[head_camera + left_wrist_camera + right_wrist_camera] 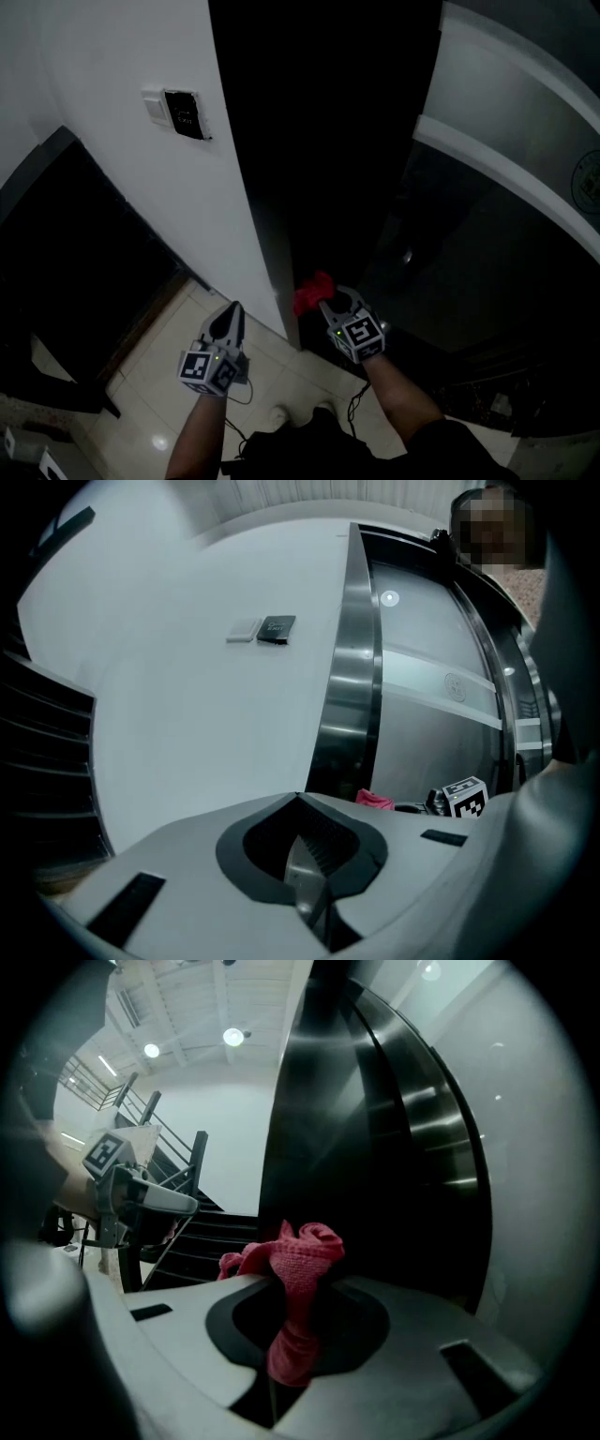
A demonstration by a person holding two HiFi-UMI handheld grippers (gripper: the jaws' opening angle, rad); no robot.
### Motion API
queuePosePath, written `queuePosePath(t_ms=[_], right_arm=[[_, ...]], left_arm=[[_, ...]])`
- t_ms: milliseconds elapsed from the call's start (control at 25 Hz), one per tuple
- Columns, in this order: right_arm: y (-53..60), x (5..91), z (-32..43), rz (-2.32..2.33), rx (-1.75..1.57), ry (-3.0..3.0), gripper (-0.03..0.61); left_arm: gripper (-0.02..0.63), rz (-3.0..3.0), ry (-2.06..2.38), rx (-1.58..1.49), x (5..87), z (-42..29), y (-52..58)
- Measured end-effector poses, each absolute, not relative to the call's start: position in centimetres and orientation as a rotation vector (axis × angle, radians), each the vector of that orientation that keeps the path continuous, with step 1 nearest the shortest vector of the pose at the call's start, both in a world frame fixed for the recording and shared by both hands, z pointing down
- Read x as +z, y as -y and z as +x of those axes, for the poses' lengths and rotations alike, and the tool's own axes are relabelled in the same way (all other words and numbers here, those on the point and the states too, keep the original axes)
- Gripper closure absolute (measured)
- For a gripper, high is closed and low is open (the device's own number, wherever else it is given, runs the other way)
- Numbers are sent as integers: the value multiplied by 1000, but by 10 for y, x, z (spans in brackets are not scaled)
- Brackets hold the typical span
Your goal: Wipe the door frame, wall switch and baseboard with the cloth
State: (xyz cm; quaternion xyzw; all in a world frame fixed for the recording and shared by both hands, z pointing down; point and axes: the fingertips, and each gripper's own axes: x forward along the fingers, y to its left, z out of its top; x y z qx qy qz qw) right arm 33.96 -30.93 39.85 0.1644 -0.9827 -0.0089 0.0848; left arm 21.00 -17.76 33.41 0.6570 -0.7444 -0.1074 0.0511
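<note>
Pinching the red cloth (pixel 298 1265), right tongs (pixel 289 1340) seemingly touch the door frame (pixel 361 1129); left tongs (pixel 309 860) sit closed, empty.

Red knitted cloth (pixel 295 1279), bunched up, pinched between the closed jaws of the right gripper (pixel 328 305), low against the glossy dark door frame (pixel 274 234). Wall switch (pixel 178 112) far up on the white wall, left of the frame. Possibly a brownish baseboard (pixel 150 314) at lower left, too dim to confirm.

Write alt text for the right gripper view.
The right gripper is shut on a bunched red cloth, held in front of a dark, glossy door frame. The left gripper shows at the left, with a dark staircase behind.
</note>
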Motion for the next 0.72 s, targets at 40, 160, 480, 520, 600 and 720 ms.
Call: queuePosePath(t_ms=[40, 160, 480, 520, 600, 720], right_arm=[[311, 389, 342, 503, -31, 2951, 526], [319, 358, 351, 546, -89, 2988, 526], [344, 218, 363, 611, -287, 3116, 526], [345, 199, 364, 616, -315, 3131, 526], [350, 160, 367, 643, -354, 3155, 526], [362, 108, 370, 714, -408, 3181, 526]], left_arm=[[620, 2020, 2274, -331, 323, 211, 180], [620, 2065, 2305, -354, 283, 215, 191], [620, 2150, 2344, -357, 191, 223, 214], [620, 2168, 2343, -364, 179, 225, 216], [620, 2213, 2338, -360, 155, 232, 220], [620, 2283, 2299, -344, 123, 241, 230]])
